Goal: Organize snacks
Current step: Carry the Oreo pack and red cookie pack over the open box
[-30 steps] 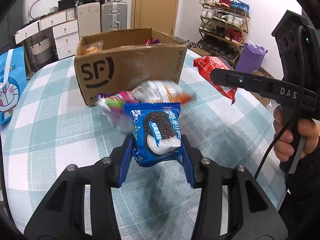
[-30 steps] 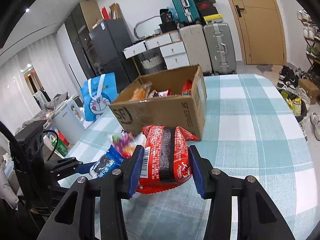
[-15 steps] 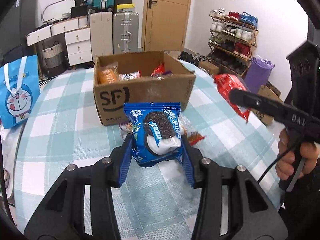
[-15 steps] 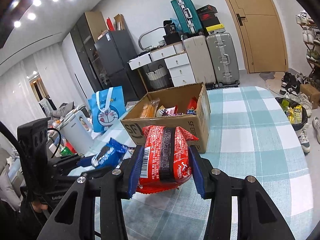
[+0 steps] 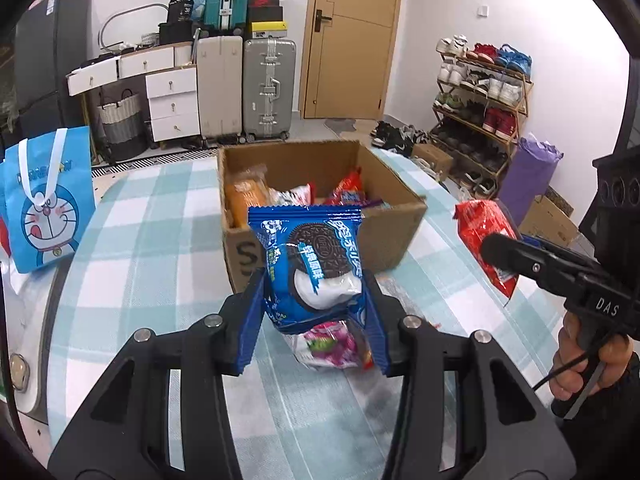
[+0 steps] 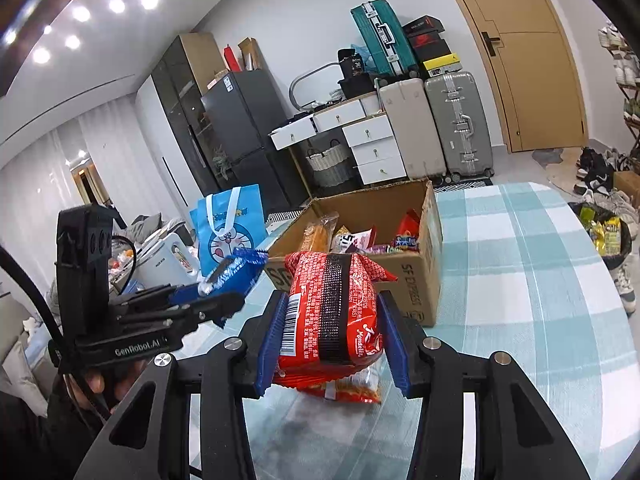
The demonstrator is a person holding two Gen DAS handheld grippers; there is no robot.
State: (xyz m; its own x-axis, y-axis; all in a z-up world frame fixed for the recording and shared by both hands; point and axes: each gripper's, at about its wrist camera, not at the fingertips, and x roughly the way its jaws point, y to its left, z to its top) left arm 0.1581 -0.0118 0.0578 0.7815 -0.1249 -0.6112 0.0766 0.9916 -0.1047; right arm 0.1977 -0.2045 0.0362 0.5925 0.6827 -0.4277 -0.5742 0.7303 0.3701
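left gripper (image 5: 314, 320): blue ribbed pads clamped tight on a blue plastic cookie packet with a chocolate sandwich cookie printed on it (image 5: 310, 266), held upright in the air just in front of the box
right gripper (image 6: 330, 344): same deal, pads squeezing a puffy red and black foil snack bag with a barcode (image 6: 334, 312), also off the table
box: open brown cardboard shipping carton (image 5: 394, 222) sitting on the teal and white checked tablecloth (image 5: 152, 248), straight ahead of both grippers
done so far: looks like a decent chunk. Box already has an orange wrapped bun (image 5: 245, 194), a white packet and some red ones inside
still left: the two packets in hand need dropping in, plus at least one pink and green clear-wrapped sweet packet (image 5: 328, 346) lying on the cloth below the left gripper, and another packet (image 6: 352, 386) under the red bag in the right view. Can't tell if more loose ones are hiding behind the grippers
vs a second ago: both hands have come up, the left one more. Back then the left view only caught the box's front face with the loose snacks between it and the cookie packet, now it looks down over the rim and you can see the contents. Grips haven't changed
my guess for next: carry both over the rim and let go
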